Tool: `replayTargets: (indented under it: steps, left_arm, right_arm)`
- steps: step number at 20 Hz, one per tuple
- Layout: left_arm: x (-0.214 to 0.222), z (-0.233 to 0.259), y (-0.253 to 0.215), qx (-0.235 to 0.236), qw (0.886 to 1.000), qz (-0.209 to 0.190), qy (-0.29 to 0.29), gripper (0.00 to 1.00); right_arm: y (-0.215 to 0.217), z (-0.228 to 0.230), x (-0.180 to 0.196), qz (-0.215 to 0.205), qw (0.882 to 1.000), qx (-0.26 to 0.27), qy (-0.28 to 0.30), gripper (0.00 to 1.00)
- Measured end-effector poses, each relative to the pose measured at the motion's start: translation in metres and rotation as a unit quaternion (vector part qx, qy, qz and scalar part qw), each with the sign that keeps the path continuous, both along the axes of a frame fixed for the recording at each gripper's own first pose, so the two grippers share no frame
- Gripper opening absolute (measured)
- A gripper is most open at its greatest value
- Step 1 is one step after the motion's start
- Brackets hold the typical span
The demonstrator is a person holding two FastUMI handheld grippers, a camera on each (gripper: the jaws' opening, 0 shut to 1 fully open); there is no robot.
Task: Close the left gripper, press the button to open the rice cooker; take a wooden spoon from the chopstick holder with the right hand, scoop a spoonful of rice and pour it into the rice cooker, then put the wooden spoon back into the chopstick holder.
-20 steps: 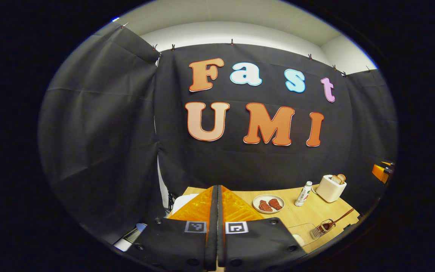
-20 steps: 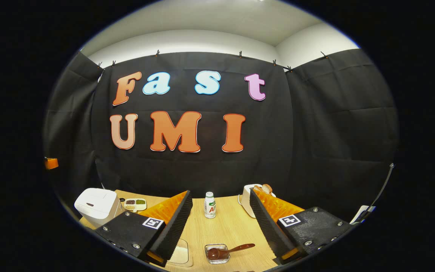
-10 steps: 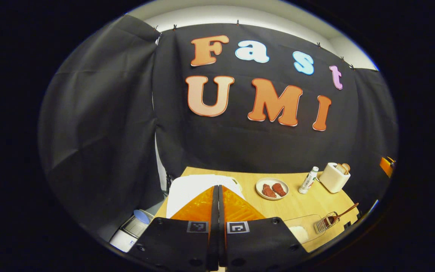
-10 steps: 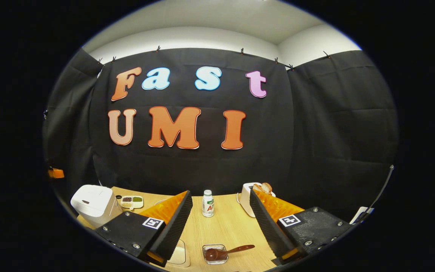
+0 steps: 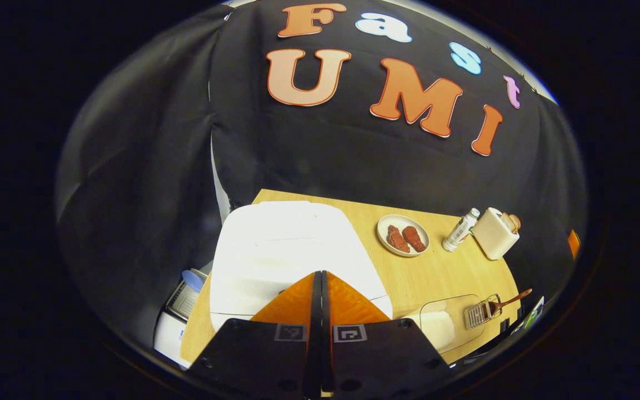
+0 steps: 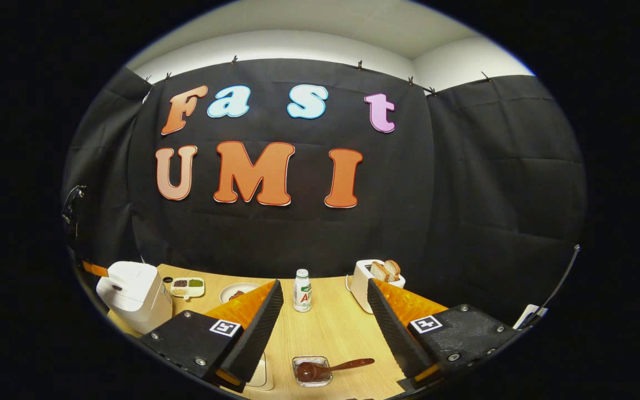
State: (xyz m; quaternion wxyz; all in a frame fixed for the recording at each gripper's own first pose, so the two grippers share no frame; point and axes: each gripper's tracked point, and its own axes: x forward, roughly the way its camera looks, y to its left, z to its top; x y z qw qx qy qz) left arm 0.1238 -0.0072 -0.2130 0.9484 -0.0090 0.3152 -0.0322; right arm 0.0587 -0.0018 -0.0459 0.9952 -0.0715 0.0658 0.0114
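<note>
With its fingers pressed together, the left gripper [image 5: 320,278] hangs above the rice cooker [image 5: 289,250] at lower centre (button seemingly hidden), so it may miss; the right gripper [image 6: 324,311] gapes empty.

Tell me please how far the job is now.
Done: the left hand-held gripper is shut. In hand: it hovers over the white rice cooker, whose lid is not yet open. Left: the right hand-held gripper is open and empty, and the wooden spoon rests in its holder, so scooping, pouring and returning remain.
</note>
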Motion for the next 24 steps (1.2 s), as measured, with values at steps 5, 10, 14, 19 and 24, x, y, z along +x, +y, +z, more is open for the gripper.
replayTargets:
  steps: [5,10,14,19,24]
  left_arm:
    - [0.006,-0.028,0.002,-0.006,0.999,-0.002,0.039,0.05]
    - [0.012,-0.048,0.007,0.001,0.999,-0.005,0.052,0.04]
    - [0.006,-0.058,0.009,-0.006,0.997,0.004,0.074,0.05]
    - [0.008,-0.050,0.008,0.016,0.999,0.008,0.041,0.04]
    - [0.019,0.024,0.011,0.016,0.997,0.041,-0.065,0.05]
  right_arm:
    - [0.002,-0.008,0.004,-0.001,1.000,-0.003,0.010,0.95]
    - [0.001,-0.011,0.005,-0.004,1.000,-0.006,0.013,0.95]
    - [0.001,-0.014,0.003,-0.007,1.000,0.007,0.018,0.95]
    - [0.002,-0.015,-0.001,-0.002,1.000,0.021,0.017,0.95]
    - [-0.002,-0.005,-0.010,0.000,1.000,0.030,0.005,0.95]
